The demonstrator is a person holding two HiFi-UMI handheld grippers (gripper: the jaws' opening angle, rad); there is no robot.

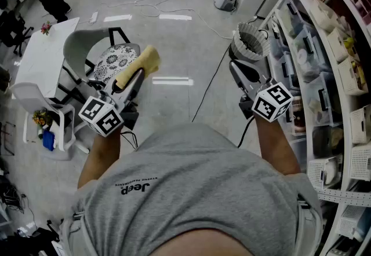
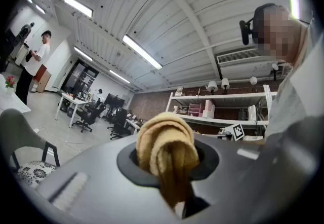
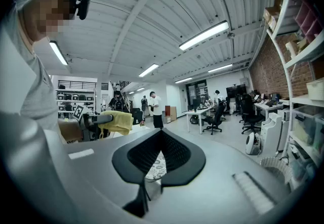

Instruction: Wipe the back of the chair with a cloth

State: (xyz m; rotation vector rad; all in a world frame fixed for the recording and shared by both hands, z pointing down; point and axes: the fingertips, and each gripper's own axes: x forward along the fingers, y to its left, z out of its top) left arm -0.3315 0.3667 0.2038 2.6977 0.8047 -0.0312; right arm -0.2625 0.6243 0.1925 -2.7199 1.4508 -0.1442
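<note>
Left tool (image 1: 137, 75): the jaws pinch a bunched yellow cloth (image 1: 141, 64), which bulges out past the tips. Right tool (image 1: 234, 66): the jaws are pressed together with nothing between them. The chair (image 1: 81, 46) stands on the floor below and ahead of the left tool, to its left. Its grey back curves behind a patterned seat cushion (image 1: 113, 61). The cloth is held apart from the chair. A white worktop (image 1: 40, 58) lies further left of that tool.
</note>
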